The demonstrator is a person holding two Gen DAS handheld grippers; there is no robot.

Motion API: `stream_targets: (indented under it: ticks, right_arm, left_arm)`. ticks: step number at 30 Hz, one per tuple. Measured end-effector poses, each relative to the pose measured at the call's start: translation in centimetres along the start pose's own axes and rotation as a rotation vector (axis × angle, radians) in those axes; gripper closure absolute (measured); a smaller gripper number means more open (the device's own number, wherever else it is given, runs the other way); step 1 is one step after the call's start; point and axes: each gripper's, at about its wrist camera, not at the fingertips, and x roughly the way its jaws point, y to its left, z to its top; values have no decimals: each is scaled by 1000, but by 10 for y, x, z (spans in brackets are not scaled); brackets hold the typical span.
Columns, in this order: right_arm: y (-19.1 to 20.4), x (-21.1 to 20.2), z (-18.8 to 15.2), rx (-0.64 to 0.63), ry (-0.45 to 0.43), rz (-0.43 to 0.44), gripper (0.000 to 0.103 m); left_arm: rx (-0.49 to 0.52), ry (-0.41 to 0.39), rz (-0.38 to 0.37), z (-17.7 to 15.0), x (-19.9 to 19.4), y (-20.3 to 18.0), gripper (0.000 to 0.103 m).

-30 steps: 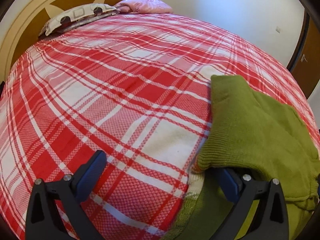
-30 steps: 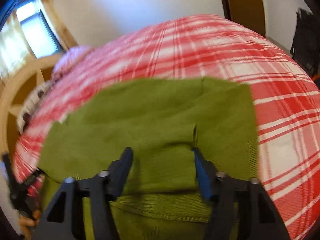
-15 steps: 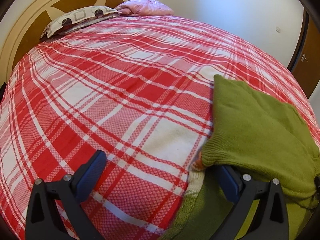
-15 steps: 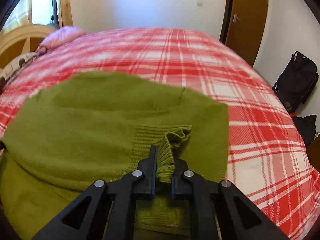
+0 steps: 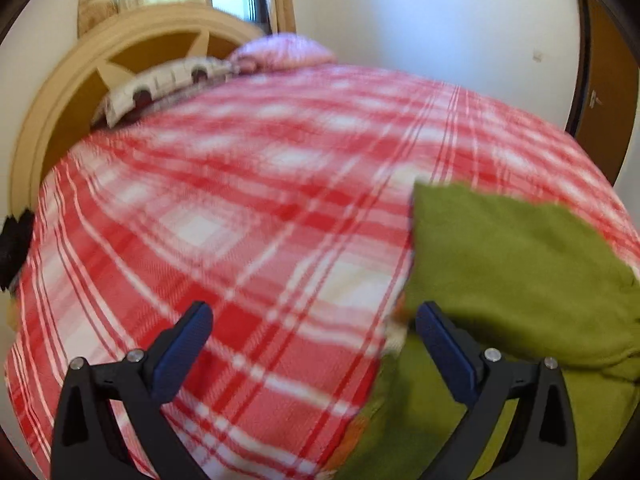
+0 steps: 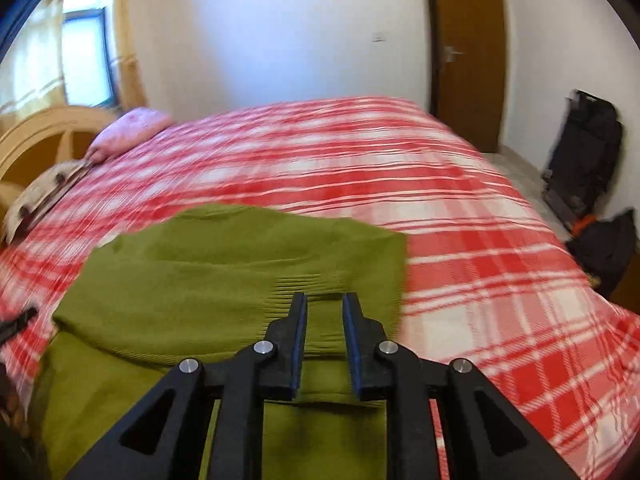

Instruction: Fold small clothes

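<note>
A green knit sweater (image 6: 224,272) lies folded on the red and white plaid bed cover (image 6: 440,184). My right gripper (image 6: 325,298) hovers just over the sweater's ribbed hem (image 6: 288,284). Its jaws are opening, a narrow gap shows between the blue pads, and no cloth is pinched there. In the left wrist view the sweater (image 5: 512,264) fills the lower right. My left gripper (image 5: 312,312) stands wide open above the bed cover (image 5: 260,200), its right finger (image 5: 444,344) close to the sweater's left edge and nothing between the fingers.
A wooden arched headboard (image 5: 120,52) with a patterned pillow (image 5: 160,84) and a pink pillow (image 5: 280,50) stands at the bed's far end. A brown door (image 6: 468,52) and black bags (image 6: 584,148) are at the right by the wall.
The right gripper closed on the sweater's ribbed hem, then parted and let it lie. Both grippers rose and tilted up, showing more wall. The left stayed open.
</note>
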Motion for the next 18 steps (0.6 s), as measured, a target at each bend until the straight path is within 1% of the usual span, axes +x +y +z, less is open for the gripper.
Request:
stream_targets:
  ticks: [2,4,5,6,7,10,12,15,18]
  right_arm:
    - [15,18,-4,-36,44,16,84]
    - [21,42,-15,-33,122,12,84]
    - [22,50,-20,-29,141,11,84]
    - [22,50,-22,-29,119,13,83]
    - [21,50,-21,-25,123,18,83]
    - [17,51,-22,-11,120,37,83]
    - [17,50,-22,-11,118,38,83]
    - [19,50,-23,-22,111,26,82]
    - [20,48,-23,-26,104,19,82]
  left_arm:
    - [58,-15,-24,13,2,-20,0]
    - [125,-17,-39,17,11,-41,0]
    - [162,-8,-20,17,20,-53,0]
    - [181,5,-5,15,27,-59,0]
    - [197,31,2,13,37,-66,0]
    - [203,102,3,2,58,-69,0]
    - [177,94,-15,0,58,-65,0]
    - [173,102,-24,0,60,-62,0]
    - [173,92,-21,-4,56,-64,0]
